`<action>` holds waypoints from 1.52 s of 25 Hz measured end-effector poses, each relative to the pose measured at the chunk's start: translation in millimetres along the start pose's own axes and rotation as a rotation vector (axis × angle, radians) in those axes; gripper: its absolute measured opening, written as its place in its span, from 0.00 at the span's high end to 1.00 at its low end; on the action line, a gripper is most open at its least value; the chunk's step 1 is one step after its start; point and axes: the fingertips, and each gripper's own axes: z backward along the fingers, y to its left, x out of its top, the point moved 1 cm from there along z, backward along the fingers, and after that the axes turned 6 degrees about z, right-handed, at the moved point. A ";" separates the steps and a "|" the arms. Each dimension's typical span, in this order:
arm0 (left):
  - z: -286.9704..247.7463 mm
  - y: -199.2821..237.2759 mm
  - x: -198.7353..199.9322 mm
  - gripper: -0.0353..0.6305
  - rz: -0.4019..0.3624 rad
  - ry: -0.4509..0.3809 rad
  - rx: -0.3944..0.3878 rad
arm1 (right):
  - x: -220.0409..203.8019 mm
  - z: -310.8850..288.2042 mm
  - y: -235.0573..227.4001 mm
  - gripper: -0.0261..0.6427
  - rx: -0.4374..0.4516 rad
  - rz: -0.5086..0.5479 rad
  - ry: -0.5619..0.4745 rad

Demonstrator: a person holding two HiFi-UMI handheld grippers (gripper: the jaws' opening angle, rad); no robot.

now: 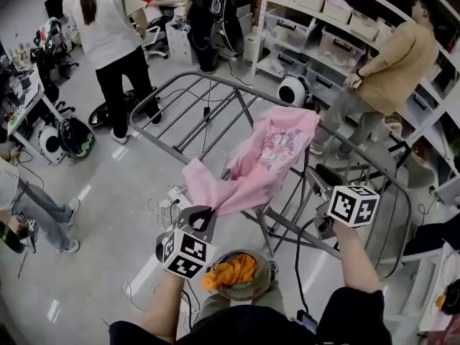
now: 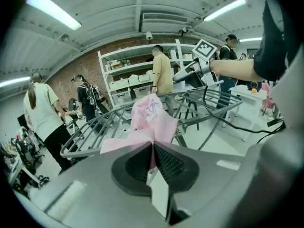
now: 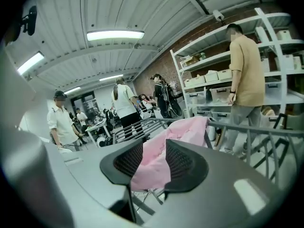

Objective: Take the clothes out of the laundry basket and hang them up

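My left claw point(image 2: 153, 146) is clenched on the near hem of the pink top point(image 1: 269, 153). The top runs toward upper right over the drying rack point(image 1: 180, 85). My right claw point(image 3: 153, 151), released and empty, sits at its right.

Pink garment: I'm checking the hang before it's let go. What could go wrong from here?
The left gripper is shut on a corner of the pink garment, which lies bunched over the drying rack; a pull might drag it off. The cable under the right gripper hangs beside the rack's frame and might snag.
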 end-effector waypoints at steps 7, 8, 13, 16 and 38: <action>-4.2 -41.1 -39.2 0.93 0.042 0.011 -0.122 | -66.1 43.2 53.2 0.75 -0.019 -0.072 0.001; -6.8 -47.4 -46.0 0.92 0.054 0.021 -0.138 | -76.6 48.5 59.2 0.75 -0.014 -0.075 0.008; -10.4 -64.6 -74.5 0.79 0.136 0.044 -0.130 | -118.7 73.6 83.5 0.75 0.019 -0.081 0.016; -5.7 -72.4 -92.9 0.72 0.177 0.045 -0.074 | -144.1 91.5 91.6 0.75 0.027 -0.086 0.020; 84.6 -210.9 -175.0 0.67 0.310 -0.067 0.162 | -323.0 196.5 108.1 0.75 0.158 -0.020 0.162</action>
